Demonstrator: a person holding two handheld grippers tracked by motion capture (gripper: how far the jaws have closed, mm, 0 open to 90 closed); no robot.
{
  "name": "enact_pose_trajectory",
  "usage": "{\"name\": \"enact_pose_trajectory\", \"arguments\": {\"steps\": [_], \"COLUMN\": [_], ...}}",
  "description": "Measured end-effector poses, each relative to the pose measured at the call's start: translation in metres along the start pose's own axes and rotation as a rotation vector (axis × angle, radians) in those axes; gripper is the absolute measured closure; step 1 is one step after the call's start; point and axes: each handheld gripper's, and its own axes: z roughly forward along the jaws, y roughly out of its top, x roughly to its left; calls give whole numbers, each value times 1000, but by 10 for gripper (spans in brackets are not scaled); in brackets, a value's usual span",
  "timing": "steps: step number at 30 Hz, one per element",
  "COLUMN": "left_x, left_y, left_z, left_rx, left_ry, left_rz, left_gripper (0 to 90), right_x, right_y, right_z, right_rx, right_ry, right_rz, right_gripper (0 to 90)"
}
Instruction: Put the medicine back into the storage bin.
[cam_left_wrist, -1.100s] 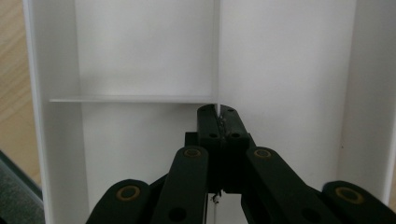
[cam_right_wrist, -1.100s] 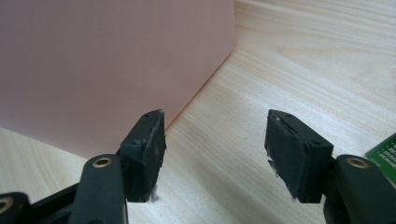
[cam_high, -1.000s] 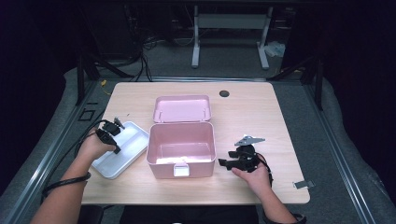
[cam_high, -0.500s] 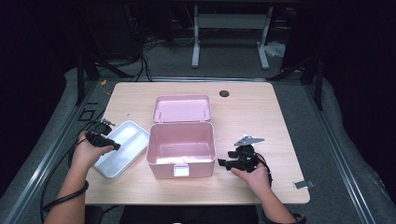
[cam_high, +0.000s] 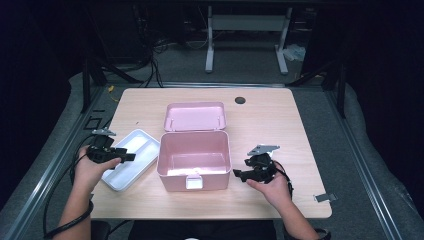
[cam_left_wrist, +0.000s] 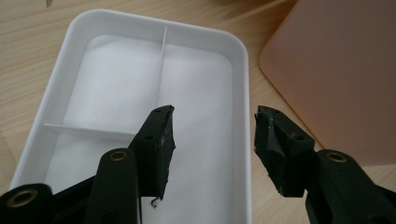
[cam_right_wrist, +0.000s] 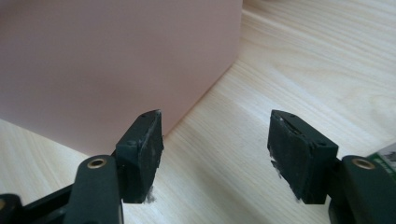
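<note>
Your left gripper (cam_high: 131, 157) hangs over the near end of the white tray (cam_high: 146, 140), its jaws having just been opening, now wide with nothing between them. In the left gripper view the tray (cam_left_wrist: 239, 70) lies straight ahead at twelve o'clock, its long axis running away from the jaws, and your left hand (cam_high: 91, 169) is by far the nearer to it. The tray is shallow, with rounded corners and thin dividers marking off compartments (all bare). It sits on the wooden table (cam_high: 270, 125), just beside the open pink box (cam_high: 194, 176), at the box's nine o'clock in the high view. Your right gripper (cam_high: 237, 175), also wide and empty, waits just off the box's three o'clock side.
</note>
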Motion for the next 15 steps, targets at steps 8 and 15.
{"name": "enact_pose_trajectory", "arguments": {"steps": [8, 15], "left_x": [-10, -15], "left_y": [2, 6], "left_z": [-6, -14], "left_rx": [-4, 7], "left_ry": [34, 64], "left_rz": [66, 75], "left_gripper": [490, 525], "right_x": [2, -3], "right_y": [17, 35], "right_z": [1, -1], "right_rx": [62, 98], "right_ry": [8, -6], "right_rz": [-33, -68], "right_gripper": [356, 342]}}
